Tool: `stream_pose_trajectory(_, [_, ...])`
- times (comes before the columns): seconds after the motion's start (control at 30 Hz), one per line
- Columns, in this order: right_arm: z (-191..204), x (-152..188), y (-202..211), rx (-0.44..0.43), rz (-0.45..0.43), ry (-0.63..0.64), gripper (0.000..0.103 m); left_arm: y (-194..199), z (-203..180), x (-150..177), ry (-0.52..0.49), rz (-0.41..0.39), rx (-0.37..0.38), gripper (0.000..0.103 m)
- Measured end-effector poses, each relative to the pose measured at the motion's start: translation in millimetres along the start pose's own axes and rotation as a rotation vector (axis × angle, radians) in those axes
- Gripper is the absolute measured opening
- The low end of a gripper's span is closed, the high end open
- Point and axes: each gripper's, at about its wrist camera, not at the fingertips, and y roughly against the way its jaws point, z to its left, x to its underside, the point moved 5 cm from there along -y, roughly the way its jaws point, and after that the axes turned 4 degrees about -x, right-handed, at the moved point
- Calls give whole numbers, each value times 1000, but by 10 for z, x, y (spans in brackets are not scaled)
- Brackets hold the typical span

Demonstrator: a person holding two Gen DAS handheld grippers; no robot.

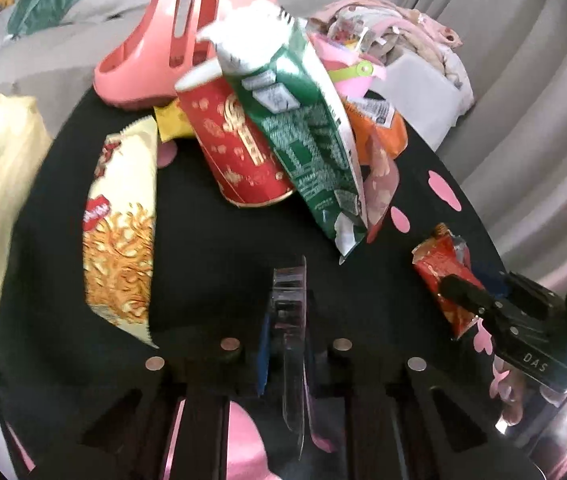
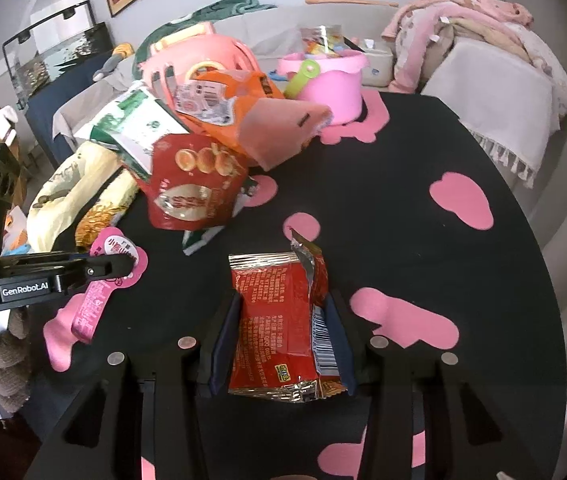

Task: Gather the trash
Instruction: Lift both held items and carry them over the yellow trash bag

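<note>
From the left wrist, the left hand-held gripper (image 1: 288,280) has its jaws nearly together on a thin pink-and-clear wrapper (image 1: 295,360) standing edge-on between them, above the black table (image 1: 211,240). Ahead lie a noodle packet (image 1: 121,236), a red paper cup (image 1: 235,144) and a green bag (image 1: 311,140).

From the right wrist, the right hand-held gripper (image 2: 281,308) is clamped on a red snack wrapper (image 2: 279,320), which fills the gap between both pads, just over the table. At the left, the other gripper pinches the pink wrapper (image 2: 99,292). A pink bucket (image 2: 331,84) stands far behind.
</note>
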Motion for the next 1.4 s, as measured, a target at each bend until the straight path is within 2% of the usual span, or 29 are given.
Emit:
stream_pose_trajectory(0.17, [218, -132, 124, -6, -23, 51, 39, 367, 134, -81, 29, -73, -11, 14])
stream_pose_trajectory(0.37, [723, -479, 370, -36, -100, 149, 39, 1125, 515, -202, 29, -213, -111, 15])
stream_pose_trajectory(0.6, [1653, -1100, 603, -161, -219, 270, 39, 2115, 1177, -359, 70, -384, -270, 15])
stream_pose_trajectory(0.87, [2732, -1605, 770, -231, -321, 441, 39, 2790, 1874, -402, 149, -482, -350, 15])
stream_pose_trajectory(1.0, [3143, -1808, 690, -259, -331, 489, 39, 2835, 2225, -404, 222, -483, -364, 15])
stream_pose_trajectory(1.13, [3398, -1893, 455, -271, -310, 517, 39, 2678, 2576, -402, 291, -467, -373, 15])
stream_pose_trajectory(1.23, [3480, -1913, 174, -263, -273, 533, 39, 2427, 2791, -440, 327, -432, -378, 15])
stream_pose_trajectory(1.4, [3430, -1970, -446, -253, -159, 513, 39, 1901, 3072, -479, 355, -332, -371, 15])
